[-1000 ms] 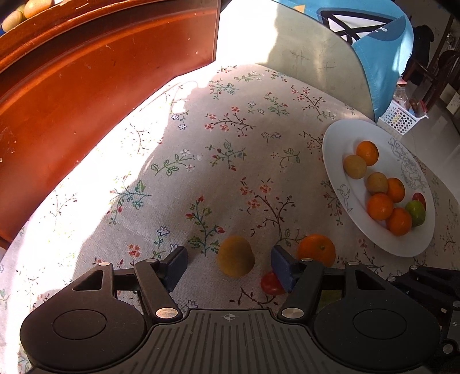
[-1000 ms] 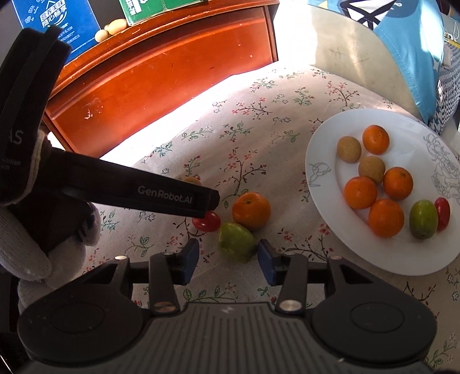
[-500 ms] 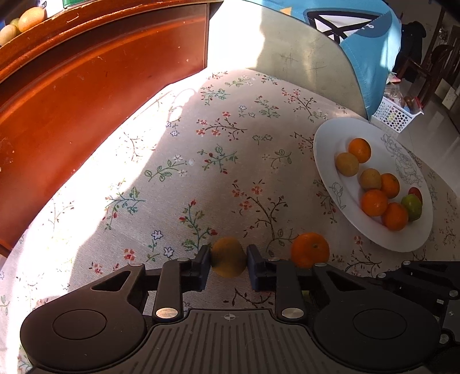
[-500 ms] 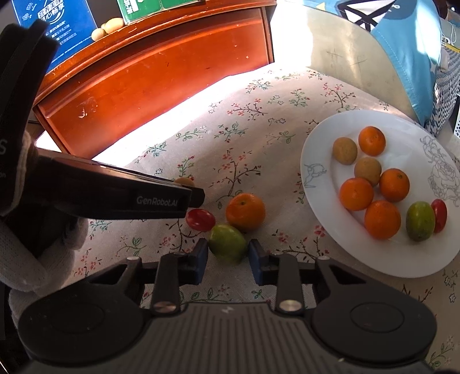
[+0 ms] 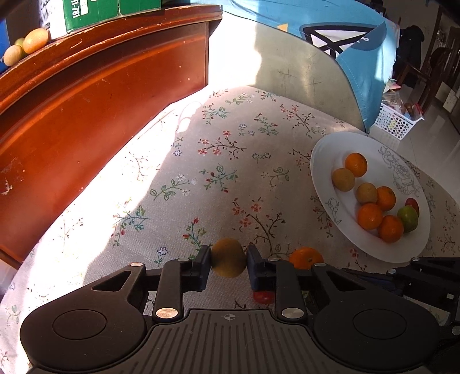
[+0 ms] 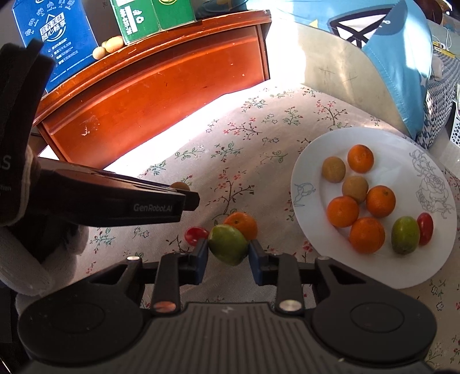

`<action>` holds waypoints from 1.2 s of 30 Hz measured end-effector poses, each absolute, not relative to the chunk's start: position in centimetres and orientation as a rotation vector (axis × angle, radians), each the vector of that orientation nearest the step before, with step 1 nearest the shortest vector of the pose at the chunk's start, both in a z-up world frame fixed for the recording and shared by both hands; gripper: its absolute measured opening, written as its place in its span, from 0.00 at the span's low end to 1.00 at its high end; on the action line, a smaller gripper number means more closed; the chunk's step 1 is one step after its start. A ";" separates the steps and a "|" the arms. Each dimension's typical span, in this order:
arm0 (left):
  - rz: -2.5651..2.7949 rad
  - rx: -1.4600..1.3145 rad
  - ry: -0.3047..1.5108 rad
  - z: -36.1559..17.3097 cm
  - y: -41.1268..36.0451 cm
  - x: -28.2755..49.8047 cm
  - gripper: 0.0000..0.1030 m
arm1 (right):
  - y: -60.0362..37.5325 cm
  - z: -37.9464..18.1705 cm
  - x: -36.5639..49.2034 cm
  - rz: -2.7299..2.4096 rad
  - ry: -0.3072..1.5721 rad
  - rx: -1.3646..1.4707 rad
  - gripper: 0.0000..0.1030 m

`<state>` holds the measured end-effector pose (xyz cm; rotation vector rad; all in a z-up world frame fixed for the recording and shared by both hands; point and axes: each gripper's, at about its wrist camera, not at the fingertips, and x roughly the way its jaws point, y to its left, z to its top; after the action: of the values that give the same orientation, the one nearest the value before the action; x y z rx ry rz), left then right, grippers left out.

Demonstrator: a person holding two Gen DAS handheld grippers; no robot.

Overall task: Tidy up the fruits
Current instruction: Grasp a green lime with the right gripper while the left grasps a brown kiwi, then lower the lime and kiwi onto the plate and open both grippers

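On the counter: a floral cloth (image 5: 218,161) covers it, sunlit along the left side.
Left gripper (image 5: 228,263): its fingers (image 5: 201,266) are clamped on a brown-yellow fruit (image 5: 228,261), one pad pressed to each flank.
Right gripper (image 6: 228,251): its fingers (image 6: 200,257) squeeze a green fruit (image 6: 228,248) from both sides.
Loose orange (image 6: 241,224): sits on the cloth just behind the green fruit, touching or nearly so.
Cherry tomato (image 6: 195,234): lies on the cloth just left of the green fruit, beside the right gripper's left finger.
White plate (image 6: 382,270): rests on the cloth to the right, well apart from both grips.
Plate contents: four oranges (image 6: 342,211), two brown fruits (image 6: 333,169), one green fruit and one red tomato (image 6: 425,227) at its right side.
Gloved hand (image 6: 26,259): seen from the right wrist, it carries the left gripper at the left edge.
Wooden cabinet (image 5: 95,95): stands behind the cloth, with boxes (image 6: 152,17) and small yellow fruits (image 5: 34,40) on top.
Blue cushion (image 5: 356,54): sits at the far right beyond the cloth.
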<state>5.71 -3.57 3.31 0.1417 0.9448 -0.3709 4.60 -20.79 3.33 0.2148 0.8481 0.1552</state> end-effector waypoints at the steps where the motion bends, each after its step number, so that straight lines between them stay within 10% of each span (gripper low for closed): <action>1: -0.373 0.143 0.938 3.5 -3.7 5.7 0.23 | -21.0 3.5 4.6 0.150 0.843 0.218 0.30; 36: -0.631 0.052 0.850 6.8 -11.8 6.1 0.24 | -35.0 8.2 4.1 -0.118 0.680 0.480 0.30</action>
<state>6.09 -11.76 6.76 0.0523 0.8497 -0.6308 4.13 -35.01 8.19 0.4803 0.6805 -0.1180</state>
